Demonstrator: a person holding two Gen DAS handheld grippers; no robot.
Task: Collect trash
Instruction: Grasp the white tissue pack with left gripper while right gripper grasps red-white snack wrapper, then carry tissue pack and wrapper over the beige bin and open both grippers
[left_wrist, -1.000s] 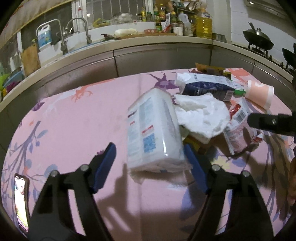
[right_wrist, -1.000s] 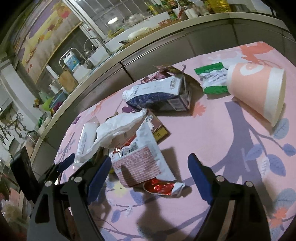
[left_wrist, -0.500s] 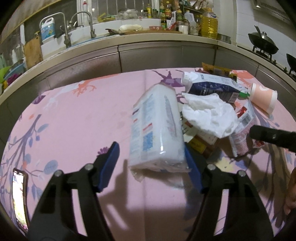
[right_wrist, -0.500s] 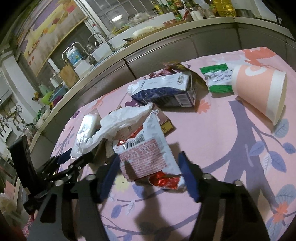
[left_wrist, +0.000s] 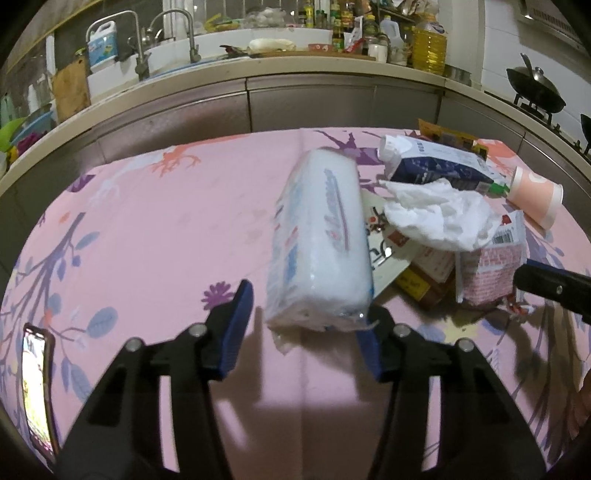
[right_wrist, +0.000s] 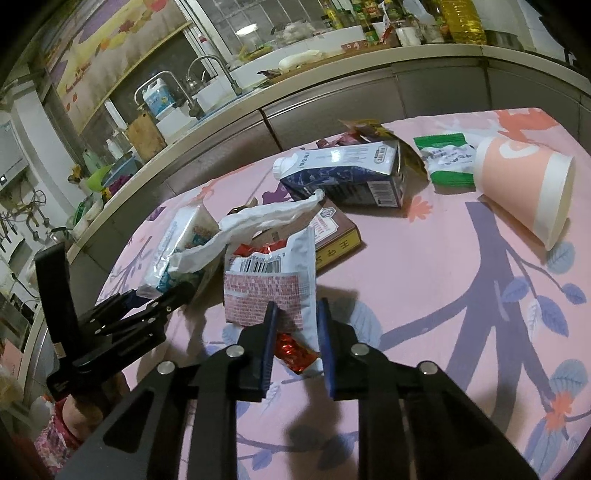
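While both grippers are closing on separate bits of litter, the step in hand looks like the grab itself. Left wrist view: left gripper at lower centre, jaws about half apart and closing around the near end of the tissue pack; right pad looks to touch the pack's corner, left pad still clear of it, so no firm grip yet. Crumpled white tissue and milk carton sit to the right, paper cup at far right edge, a phone at lower left on the pink tablecloth. Right wrist view: right gripper at lower centre, jaws narrow and closing with the snack bag between them, pads about on its lower edge. Brown box lies behind the bag, green wrapper and cup upper right. Next move, by my read: finish both squeezes, then lift; thin bag may slip or crumple, and the soft pack may sag.
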